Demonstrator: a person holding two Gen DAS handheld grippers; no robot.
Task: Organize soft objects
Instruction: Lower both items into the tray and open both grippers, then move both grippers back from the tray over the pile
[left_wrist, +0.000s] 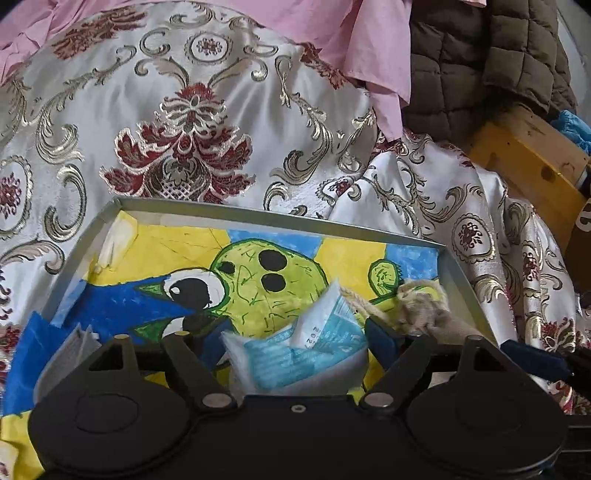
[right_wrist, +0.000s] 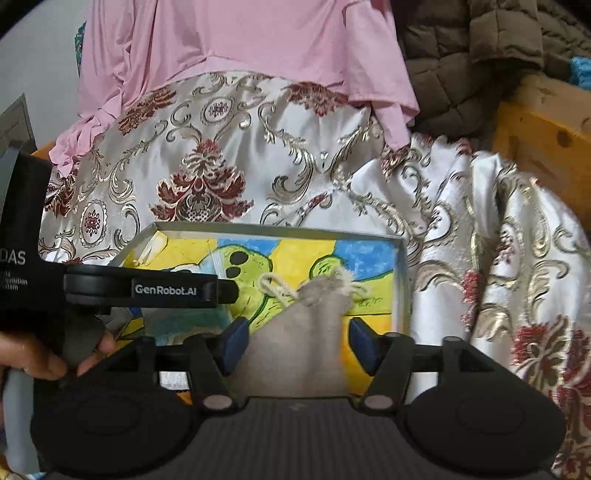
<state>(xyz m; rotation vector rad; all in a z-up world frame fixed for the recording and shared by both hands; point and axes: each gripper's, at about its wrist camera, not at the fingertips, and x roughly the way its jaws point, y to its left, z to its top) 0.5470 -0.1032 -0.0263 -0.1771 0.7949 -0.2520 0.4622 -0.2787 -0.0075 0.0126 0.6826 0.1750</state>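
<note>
A beige drawstring pouch (right_wrist: 299, 332) sits between the right gripper's (right_wrist: 297, 341) parted fingers, untouched. The left gripper (left_wrist: 295, 339) gapes around a crumpled blue-white packet (left_wrist: 295, 350).

Both cams sit right behind their own gripper fingers, looking forward and angled down, super close to the shallow box (left_wrist: 280, 218) with the painted cactus picture. The left one looks in from the box's left, the right one from further right, catching the left gripper (right_wrist: 177, 290) side-on. They share the box, the brocade cloth (left_wrist: 207, 122), and the pink garment (right_wrist: 240, 48).
</note>
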